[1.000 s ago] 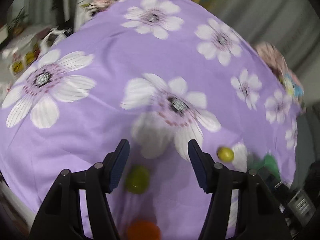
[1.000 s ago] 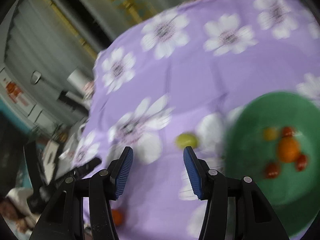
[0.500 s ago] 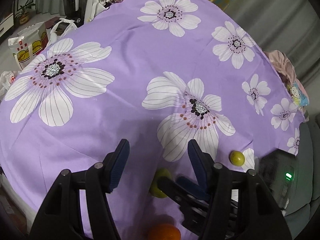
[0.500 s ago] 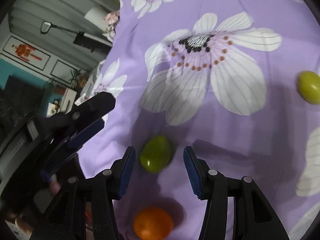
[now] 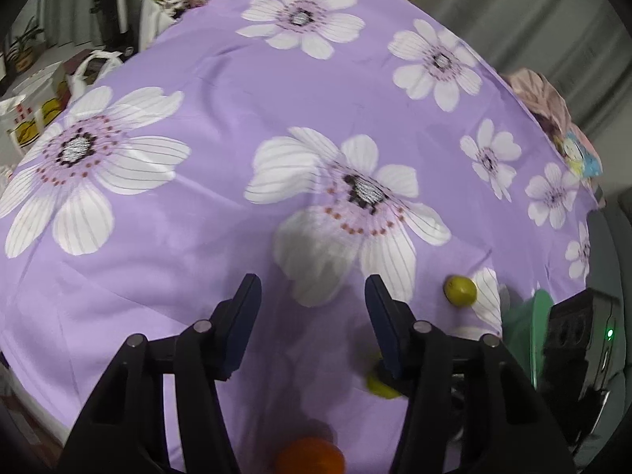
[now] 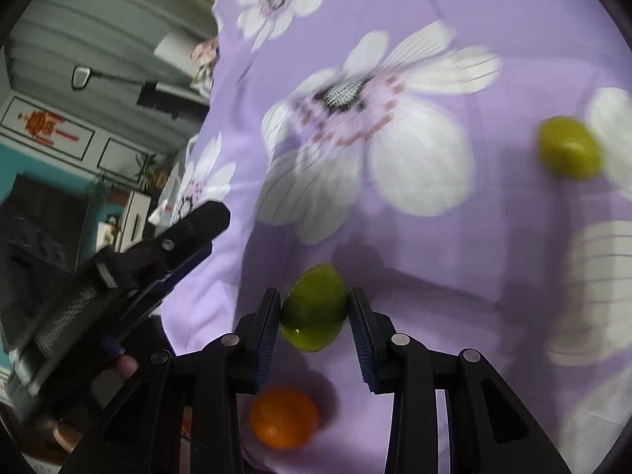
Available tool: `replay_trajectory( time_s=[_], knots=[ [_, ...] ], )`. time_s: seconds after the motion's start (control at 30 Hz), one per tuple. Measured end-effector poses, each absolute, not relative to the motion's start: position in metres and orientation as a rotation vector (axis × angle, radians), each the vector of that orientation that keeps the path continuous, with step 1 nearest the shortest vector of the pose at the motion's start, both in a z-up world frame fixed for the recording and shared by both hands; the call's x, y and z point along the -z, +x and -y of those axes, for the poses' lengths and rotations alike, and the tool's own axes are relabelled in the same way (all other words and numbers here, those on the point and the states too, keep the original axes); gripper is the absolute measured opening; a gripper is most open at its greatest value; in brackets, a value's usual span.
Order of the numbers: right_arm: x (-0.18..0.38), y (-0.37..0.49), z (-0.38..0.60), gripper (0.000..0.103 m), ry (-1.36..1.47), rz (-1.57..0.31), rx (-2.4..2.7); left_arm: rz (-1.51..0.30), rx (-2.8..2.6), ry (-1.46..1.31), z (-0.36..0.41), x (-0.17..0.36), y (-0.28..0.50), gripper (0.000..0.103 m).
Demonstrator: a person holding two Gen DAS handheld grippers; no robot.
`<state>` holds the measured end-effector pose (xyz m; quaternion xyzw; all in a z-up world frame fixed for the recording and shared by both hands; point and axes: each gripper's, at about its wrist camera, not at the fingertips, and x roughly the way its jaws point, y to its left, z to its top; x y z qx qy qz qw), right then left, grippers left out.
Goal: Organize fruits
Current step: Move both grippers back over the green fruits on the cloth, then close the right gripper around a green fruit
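Note:
On the purple flowered cloth [image 6: 395, 260] lies a green lime-like fruit [image 6: 314, 308]. My right gripper [image 6: 314, 310] has it between its blue pads, which touch both sides as the jaws are closing. Just below it sits an orange fruit [image 6: 283, 418], and a second green fruit [image 6: 570, 148] lies further right. My left gripper [image 5: 312, 308] hovers over the cloth with nothing between its fingers; its jaws are closing a little. In the left wrist view the gripped green fruit [image 5: 377, 387] peeks out behind my finger, beside the orange fruit [image 5: 310, 456] and the other green fruit [image 5: 459, 291].
A green plate [image 5: 525, 324] shows at the cloth's right edge, partly hidden by the right gripper's body [image 5: 580, 339]. My left gripper [image 6: 207, 233] reaches in from the left in the right wrist view. Bags and boxes [image 5: 47, 94] stand beyond the far left edge.
My right gripper has come down and forward over the green fruit and its jaws have narrowed onto it. The left gripper's jaws have narrowed slightly; it has barely moved.

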<state>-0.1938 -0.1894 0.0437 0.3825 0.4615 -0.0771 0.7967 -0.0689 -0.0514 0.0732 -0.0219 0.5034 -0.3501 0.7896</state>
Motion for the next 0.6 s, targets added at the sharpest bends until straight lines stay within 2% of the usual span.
replay_trajectory(
  time_s=[0.2,0.6],
  knots=[
    [-0.032,-0.207,0.216,0.037,0.791,-1.100,0.329,-1.118,0.791,0.050,0.075,-0.059,-0.082,0.050],
    [-0.043,-0.219,0.226,0.038,0.821,-1.042,0.346,-1.154,0.899,0.130,0.098,-0.049,-0.103,0.048]
  ],
)
